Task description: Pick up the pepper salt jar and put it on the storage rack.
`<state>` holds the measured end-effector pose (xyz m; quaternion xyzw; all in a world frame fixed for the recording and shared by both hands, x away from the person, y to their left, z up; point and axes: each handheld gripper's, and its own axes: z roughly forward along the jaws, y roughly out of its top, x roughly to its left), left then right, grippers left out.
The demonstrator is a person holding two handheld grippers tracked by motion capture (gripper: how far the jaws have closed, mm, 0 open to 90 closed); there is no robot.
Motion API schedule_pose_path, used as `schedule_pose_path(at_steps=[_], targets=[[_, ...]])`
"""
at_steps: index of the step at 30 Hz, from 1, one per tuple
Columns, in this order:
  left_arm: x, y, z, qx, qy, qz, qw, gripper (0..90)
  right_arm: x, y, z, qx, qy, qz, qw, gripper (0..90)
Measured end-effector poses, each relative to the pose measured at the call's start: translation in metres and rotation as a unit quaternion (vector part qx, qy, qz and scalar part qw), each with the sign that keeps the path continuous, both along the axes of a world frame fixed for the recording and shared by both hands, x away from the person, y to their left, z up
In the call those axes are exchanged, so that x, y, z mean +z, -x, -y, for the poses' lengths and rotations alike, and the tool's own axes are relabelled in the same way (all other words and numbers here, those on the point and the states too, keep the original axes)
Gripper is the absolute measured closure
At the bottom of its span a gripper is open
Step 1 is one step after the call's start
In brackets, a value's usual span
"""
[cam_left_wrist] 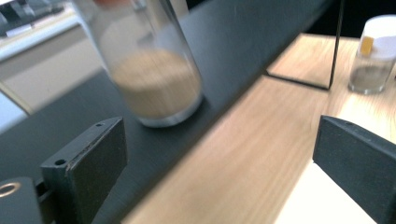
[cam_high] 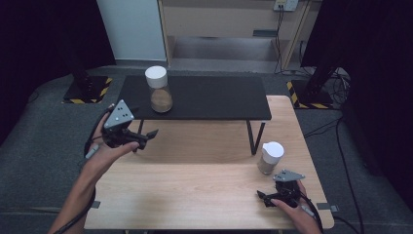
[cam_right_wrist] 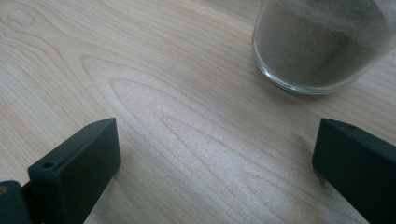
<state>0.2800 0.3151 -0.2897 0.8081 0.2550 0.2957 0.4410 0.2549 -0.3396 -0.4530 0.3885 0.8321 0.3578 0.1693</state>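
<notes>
The wooden bench [cam_high: 195, 185] fills the middle of the high view, and a black shelf [cam_high: 204, 97] on thin legs stands across its far part. On the left part of that shelf stands a tall glass jar [cam_high: 159, 90] with a white lid and brown grains in its lower part; in the left gripper view it [cam_left_wrist: 154, 79] appears blurred, upright on the dark surface. A second, shorter jar [cam_high: 270, 157] with a white lid stands on the bench at the right, near the shelf's right leg; the right gripper view shows its [cam_right_wrist: 322, 44] glass base and greyish grains.

The left gripper [cam_high: 141, 139] is held above the left edge of the bench, just near of the shelf and below the tall jar, apart from it. Its jaws stand wide open with nothing between them. The right gripper [cam_high: 265, 197] sits low over the near right of the bench, close to the shorter jar but not touching. Its jaws are also spread wide, holding nothing.
</notes>
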Motion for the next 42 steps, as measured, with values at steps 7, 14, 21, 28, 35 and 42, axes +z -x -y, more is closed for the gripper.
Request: schedule_pose_path(at_steps=[7, 14, 21, 28, 35, 42], targets=[[-0.039, 0.005, 0.024, -0.002, -0.018, -0.030, 0.9994, 1.9, 0.000, 0.001, 0.000, -0.002, 0.000, 0.001, 1.0000, 2.2], [-0.080, 0.000, 0.052, -0.020, -0.029, -0.065, 0.9972, 2.0, 0.000, 0.002, -0.001, -0.006, 0.000, 0.001, 1.0000, 2.6], [-0.122, -0.004, 0.072, -0.021, -0.017, -0.108, 0.9938, 2.3, 0.000, 0.004, -0.001, -0.007, 0.000, 0.000, 1.0000, 2.7], [-0.153, 0.002, 0.077, -0.021, -0.009, -0.133, 0.9908, 2.4, 0.000, 0.004, -0.001, -0.008, -0.001, 0.001, 1.0000, 2.8], [-0.158, 0.013, 0.070, 0.002, -0.009, -0.142, 0.9898, 2.5, 0.000, 0.005, -0.001, -0.008, 0.000, 0.002, 1.0000, 2.9], [-0.158, 0.023, 0.061, 0.033, -0.013, -0.161, 0.9864, 2.4, 0.000, 0.006, -0.001, -0.008, -0.001, 0.001, 1.0000, 2.9]])
